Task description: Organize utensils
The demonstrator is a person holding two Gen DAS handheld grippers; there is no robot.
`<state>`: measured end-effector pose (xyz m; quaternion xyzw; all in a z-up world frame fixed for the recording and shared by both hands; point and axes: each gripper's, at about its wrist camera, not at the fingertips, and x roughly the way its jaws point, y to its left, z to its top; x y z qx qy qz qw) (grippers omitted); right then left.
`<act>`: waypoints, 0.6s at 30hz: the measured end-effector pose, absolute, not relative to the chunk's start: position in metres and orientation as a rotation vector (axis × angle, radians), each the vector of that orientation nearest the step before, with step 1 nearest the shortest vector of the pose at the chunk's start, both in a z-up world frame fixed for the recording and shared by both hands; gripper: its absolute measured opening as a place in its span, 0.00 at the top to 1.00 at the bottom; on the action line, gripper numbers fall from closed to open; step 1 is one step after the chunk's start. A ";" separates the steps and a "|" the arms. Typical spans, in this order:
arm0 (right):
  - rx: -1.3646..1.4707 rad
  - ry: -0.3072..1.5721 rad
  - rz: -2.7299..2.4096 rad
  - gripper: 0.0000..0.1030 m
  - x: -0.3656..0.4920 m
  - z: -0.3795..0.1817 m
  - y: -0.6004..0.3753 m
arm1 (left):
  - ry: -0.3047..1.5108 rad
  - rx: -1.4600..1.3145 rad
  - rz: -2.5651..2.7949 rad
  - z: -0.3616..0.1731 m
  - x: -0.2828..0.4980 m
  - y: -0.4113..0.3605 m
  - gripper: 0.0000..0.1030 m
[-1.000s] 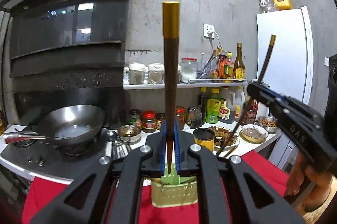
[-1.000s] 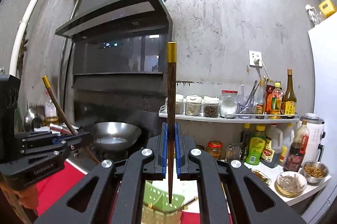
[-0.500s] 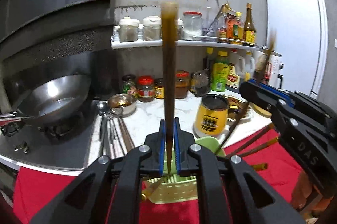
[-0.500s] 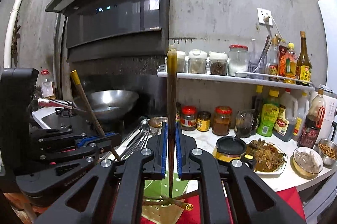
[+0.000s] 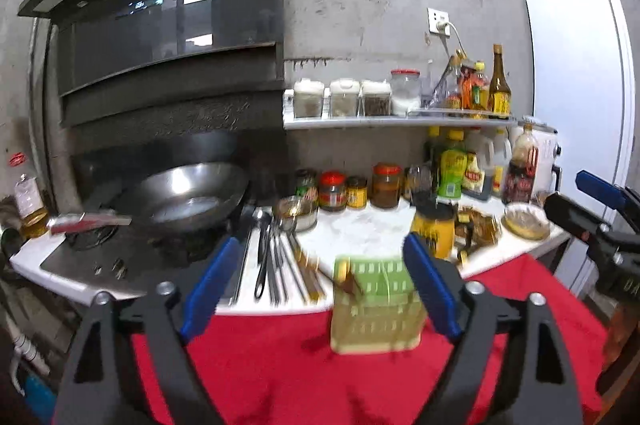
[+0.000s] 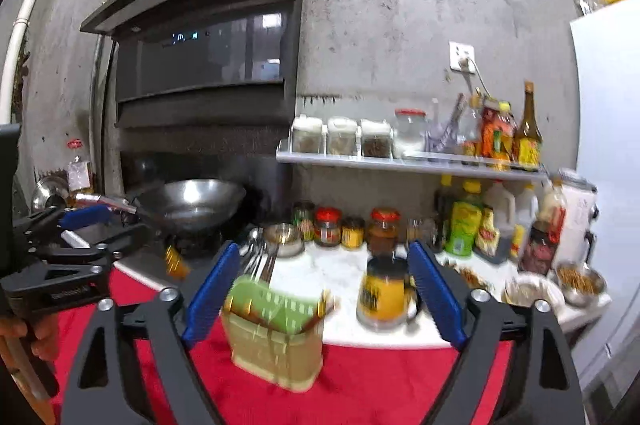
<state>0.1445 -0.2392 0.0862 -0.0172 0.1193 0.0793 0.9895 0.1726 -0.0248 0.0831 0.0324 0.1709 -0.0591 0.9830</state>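
A green and cream utensil holder [image 5: 376,309] [image 6: 276,329] stands on the red cloth [image 5: 280,365] at the counter's front edge. Blurred brown chopsticks [image 5: 349,281] with gold ends [image 6: 325,299] lean inside it. My left gripper [image 5: 320,285] hangs just before the holder; its jaws are opening wide, with nothing held between the blue pads [image 5: 208,289]. My right gripper [image 6: 324,289] hovers over the same spot, jaws also opening and holding nothing. Each view catches the other gripper at its edge: the right gripper [image 5: 600,241] and the left gripper [image 6: 60,253].
Several spoons and chopsticks [image 5: 276,257] lie on the white counter beside the stove. A steel wok [image 5: 188,197] sits on the burner at left. A yellow jar [image 6: 384,293], sauce jars, bottles and food bowls crowd the counter's right side. A fridge [image 5: 576,85] stands far right.
Both grippers were shut on upright gold-capped chopsticks; now both stand open and the chopsticks are gone from the pads and lie in the holder. Both views have dipped and shifted.
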 end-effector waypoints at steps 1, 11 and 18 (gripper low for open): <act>-0.024 0.266 0.164 0.12 0.135 0.079 -0.242 | 0.367 0.072 -0.114 0.075 0.161 -0.023 0.10; -0.031 0.414 0.146 0.06 0.056 0.040 -0.243 | 0.533 0.098 -0.088 0.020 0.075 -0.018 0.06; -0.057 0.483 0.126 0.06 0.005 0.022 -0.238 | 0.620 0.073 -0.045 0.002 0.024 -0.014 0.06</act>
